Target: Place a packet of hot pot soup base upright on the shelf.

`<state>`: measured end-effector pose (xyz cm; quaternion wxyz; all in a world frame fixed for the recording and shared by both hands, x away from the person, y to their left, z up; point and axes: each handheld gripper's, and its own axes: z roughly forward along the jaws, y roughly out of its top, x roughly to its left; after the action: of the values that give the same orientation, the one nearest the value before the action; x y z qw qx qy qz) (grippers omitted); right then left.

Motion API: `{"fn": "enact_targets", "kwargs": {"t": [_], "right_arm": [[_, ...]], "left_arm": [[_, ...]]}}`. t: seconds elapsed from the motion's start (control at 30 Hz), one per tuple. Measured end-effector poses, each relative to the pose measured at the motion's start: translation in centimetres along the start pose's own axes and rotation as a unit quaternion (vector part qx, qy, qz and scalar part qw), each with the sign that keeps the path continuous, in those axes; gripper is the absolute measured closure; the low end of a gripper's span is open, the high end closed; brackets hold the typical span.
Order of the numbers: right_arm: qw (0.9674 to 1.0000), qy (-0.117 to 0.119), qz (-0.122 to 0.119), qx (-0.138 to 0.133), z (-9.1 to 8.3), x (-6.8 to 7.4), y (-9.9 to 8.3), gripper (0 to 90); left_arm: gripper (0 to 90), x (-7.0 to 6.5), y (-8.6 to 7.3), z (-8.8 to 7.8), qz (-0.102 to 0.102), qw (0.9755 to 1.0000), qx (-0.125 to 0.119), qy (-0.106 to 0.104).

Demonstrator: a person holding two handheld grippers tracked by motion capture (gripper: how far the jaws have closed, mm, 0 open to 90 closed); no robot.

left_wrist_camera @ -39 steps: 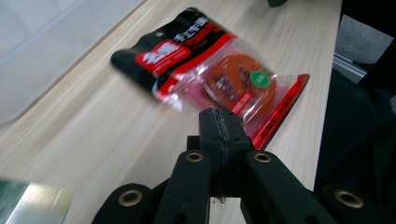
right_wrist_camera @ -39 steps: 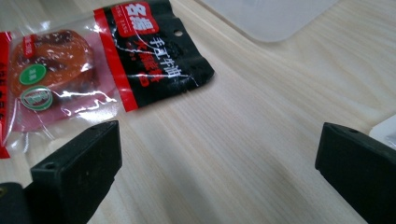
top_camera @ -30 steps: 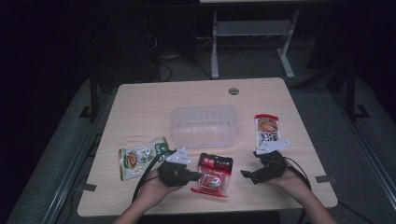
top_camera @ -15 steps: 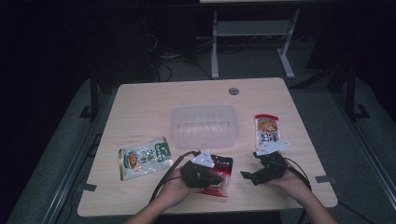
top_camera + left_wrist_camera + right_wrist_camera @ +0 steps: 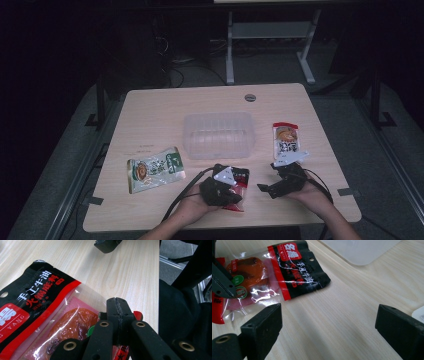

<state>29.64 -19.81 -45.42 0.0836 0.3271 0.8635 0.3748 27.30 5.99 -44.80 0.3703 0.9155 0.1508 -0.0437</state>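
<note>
A red and black sauce packet with a clear window lies flat near the table's front edge. My left gripper rests low over its near end. In the left gripper view the left gripper has its jaws pressed together at the packet's clear right edge, and I see nothing pinched between them. My right gripper sits just right of the packet, pointing at it. In the right gripper view the right gripper stands wide open over bare wood, with the packet beyond it.
A clear plastic container stands mid-table behind the packet. A green snack packet lies at the left, and an orange one at the right behind my right hand. The table's front edge is close under both forearms.
My left hand has moved right and down, from beside the green packet onto the near end of the red and black packet. The right gripper has stayed where it was.
</note>
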Motion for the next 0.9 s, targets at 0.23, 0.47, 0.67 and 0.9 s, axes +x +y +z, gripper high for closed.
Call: {"fn": "enact_targets", "kwargs": {"t": [0.23, 0.47, 0.67, 0.9], "right_arm": [[1.0000, 0.000, 0.000, -0.002, -0.1, 0.0, 0.0, 6.7], [1.0000, 0.002, -0.002, 0.001, 0.0, 0.0, 0.1, 6.7], [1.0000, 0.001, 0.000, 0.001, 0.0, 0.0, 0.1, 6.7], [1.0000, 0.002, 0.000, 0.004, 0.2, 0.0, 0.1, 6.7]], "left_arm": [[89.7, 0.0, -0.6, -0.8, -0.006, 1.0000, 0.006, 0.002], [89.7, -0.1, -1.6, -1.8, -0.015, 0.9998, 0.016, -0.001], [89.7, -0.2, -2.4, -2.6, -0.014, 0.9994, 0.033, 0.003], [89.7, 0.1, -3.4, -3.7, -0.016, 0.9989, 0.043, 0.009]]}}
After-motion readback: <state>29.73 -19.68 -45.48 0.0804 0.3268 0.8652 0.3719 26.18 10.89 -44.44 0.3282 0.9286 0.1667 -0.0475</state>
